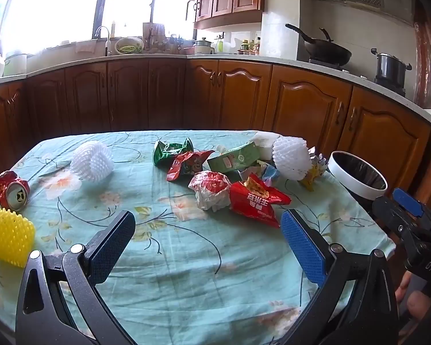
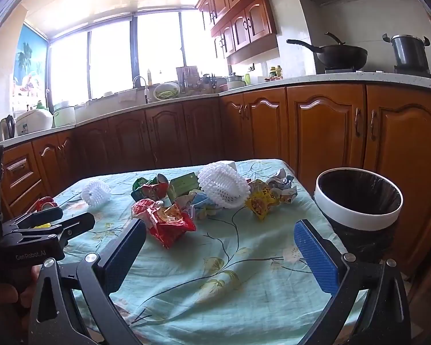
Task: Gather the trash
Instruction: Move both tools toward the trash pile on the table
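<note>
Left wrist view. The left gripper (image 1: 208, 238) stands with its jaws spread wide and nothing between them, above bare floral cloth on the tabletop (image 1: 186, 273). Ahead of the jaws, just past the right one, lies a red snack bag (image 1: 255, 201), touching a crumpled white-and-red wrapper (image 1: 211, 191). Farther ahead sit a second red wrapper (image 1: 186, 165), a green foil wrapper (image 1: 169, 151) and a flattened green carton (image 1: 235, 158). A white foam fruit net (image 1: 291, 158) lies ahead and to the right, with crumpled yellow paper (image 1: 313, 174) beside it. Ahead and left of the jaws lies another white foam net (image 1: 92, 159); well to the left sit a crushed red can (image 1: 11, 191) and, nearer, a yellow foam net (image 1: 8, 237). The bin (image 1: 359, 176) (white rim, black liner) stands off the tabletop's right edge, outside the right jaw. The right gripper (image 1: 408, 210) shows at the frame's right edge.

Right wrist view. The right gripper (image 2: 219, 251) likewise has its jaws fully apart and empty, over bare cloth. The red snack bag (image 2: 169, 224) lies just ahead of the left jaw, the trash pile beyond it. The bin (image 2: 359, 201) stands ahead of and outside the right jaw, beside the tabletop (image 2: 215, 287). The left gripper (image 2: 51, 221) enters from the left, a hand (image 2: 3, 296) below it.
</note>
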Available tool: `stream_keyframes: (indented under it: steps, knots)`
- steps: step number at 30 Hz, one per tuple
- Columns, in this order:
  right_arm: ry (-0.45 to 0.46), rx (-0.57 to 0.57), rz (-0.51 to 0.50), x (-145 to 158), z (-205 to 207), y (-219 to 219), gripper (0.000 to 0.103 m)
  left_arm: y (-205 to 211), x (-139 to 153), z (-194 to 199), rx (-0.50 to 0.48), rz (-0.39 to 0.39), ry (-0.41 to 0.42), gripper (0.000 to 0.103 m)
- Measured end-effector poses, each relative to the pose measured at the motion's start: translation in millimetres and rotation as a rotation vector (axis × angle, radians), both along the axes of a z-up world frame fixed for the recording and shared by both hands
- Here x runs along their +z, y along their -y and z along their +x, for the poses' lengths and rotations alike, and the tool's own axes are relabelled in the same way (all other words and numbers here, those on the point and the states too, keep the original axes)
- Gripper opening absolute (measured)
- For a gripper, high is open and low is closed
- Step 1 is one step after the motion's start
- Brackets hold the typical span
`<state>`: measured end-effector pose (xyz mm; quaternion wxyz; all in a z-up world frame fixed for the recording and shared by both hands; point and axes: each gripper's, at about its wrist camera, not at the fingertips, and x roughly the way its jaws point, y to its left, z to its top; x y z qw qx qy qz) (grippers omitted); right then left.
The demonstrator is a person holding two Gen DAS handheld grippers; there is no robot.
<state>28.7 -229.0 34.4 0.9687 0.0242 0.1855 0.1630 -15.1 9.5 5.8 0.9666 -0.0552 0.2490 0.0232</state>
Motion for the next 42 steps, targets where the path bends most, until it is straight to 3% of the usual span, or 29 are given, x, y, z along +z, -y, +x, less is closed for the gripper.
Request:
stream_keyframes:
  steps: [27, 42]
  knots:
    - [-0.009, 0.009, 0.008, -5, 4, -4, 0.103, -4, -3, 1, 0.005, 0.002, -0.001, 0.103]
    - [-0.107, 0.074, 0.049, -11, 29, -14, 0.103, -12, -9, 15, 0.019, -0.016, -0.055, 0.103]
